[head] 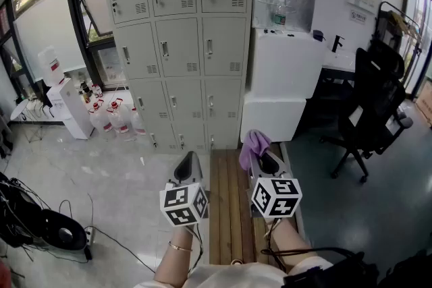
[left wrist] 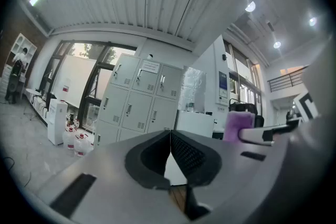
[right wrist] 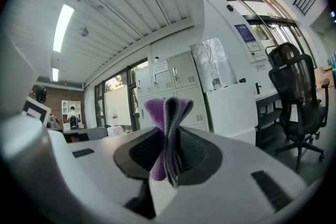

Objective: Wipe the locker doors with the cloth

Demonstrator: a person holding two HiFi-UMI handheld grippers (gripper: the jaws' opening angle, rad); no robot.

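A bank of grey-beige locker doors [head: 182, 44] stands ahead, three columns wide, and shows in the left gripper view [left wrist: 140, 102] and the right gripper view [right wrist: 173, 84] too. My right gripper [head: 260, 157] is shut on a folded purple cloth [head: 252, 144], which sticks up between its jaws [right wrist: 167, 134]. My left gripper [head: 188, 165] is shut with nothing in it; its jaws meet [left wrist: 169, 157]. Both are held low over a wooden bench [head: 229, 202], well short of the lockers. The cloth [left wrist: 237, 124] also shows at the right of the left gripper view.
A white cabinet [head: 283, 81] stands right of the lockers, a black office chair [head: 374, 104] further right. Water jugs [head: 111, 114] and a white dispenser [head: 64, 101] sit at the left. Cables and a black round object [head: 57, 236] lie on the floor.
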